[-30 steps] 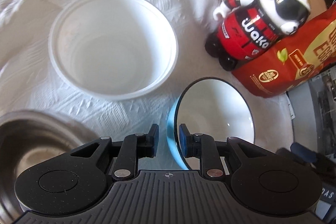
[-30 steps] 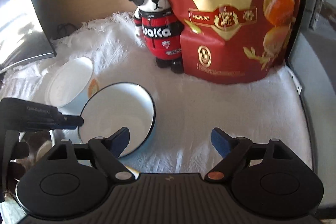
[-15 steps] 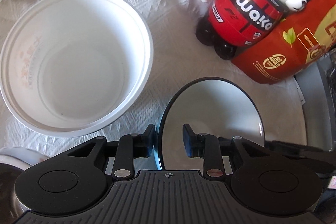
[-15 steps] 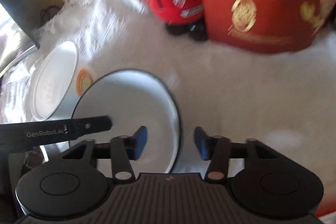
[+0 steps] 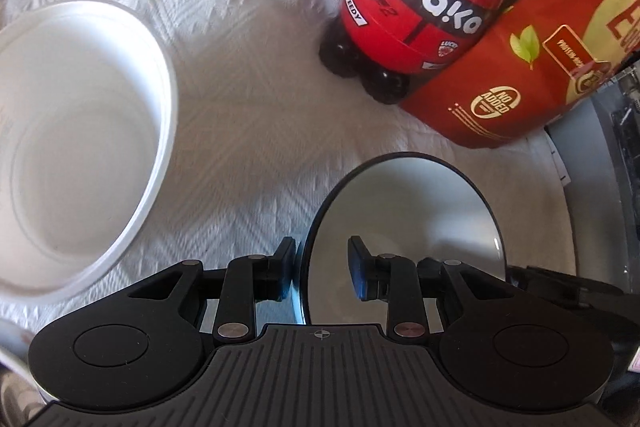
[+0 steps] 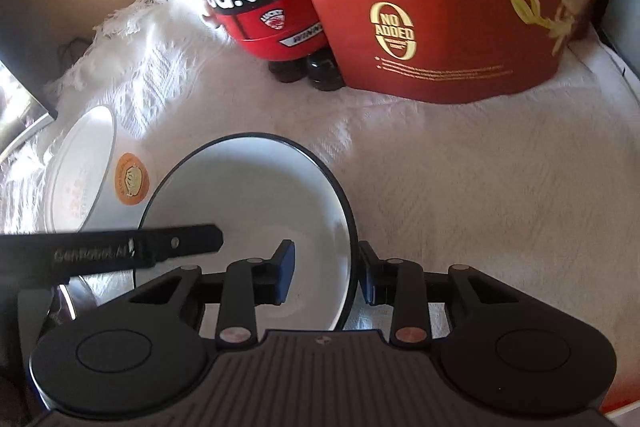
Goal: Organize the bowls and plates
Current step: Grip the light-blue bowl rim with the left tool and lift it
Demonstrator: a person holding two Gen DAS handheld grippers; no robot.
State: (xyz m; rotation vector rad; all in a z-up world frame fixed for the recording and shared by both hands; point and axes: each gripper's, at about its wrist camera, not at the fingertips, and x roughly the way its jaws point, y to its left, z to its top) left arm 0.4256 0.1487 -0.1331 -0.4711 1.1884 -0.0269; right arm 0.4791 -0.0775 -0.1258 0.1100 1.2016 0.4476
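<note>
The white cloth [image 6: 460,187] fills the scene, and both cameras now sit lower over it than a second ago. The dark-rimmed bowl [image 6: 248,195] rests between the big white tub [image 5: 76,147] and the red pouch [image 6: 440,27]. The left gripper [image 5: 322,269] has loosened, jaws straddling the near rim without pinching. The right gripper [image 6: 326,275], wide a moment back, has clamped onto the opposite rim: a handover, I'd say.

Glossy enamel bowl [image 6: 256,195], matt plastic tub [image 5: 76,147], rough woven cloth [image 5: 248,131].
</note>
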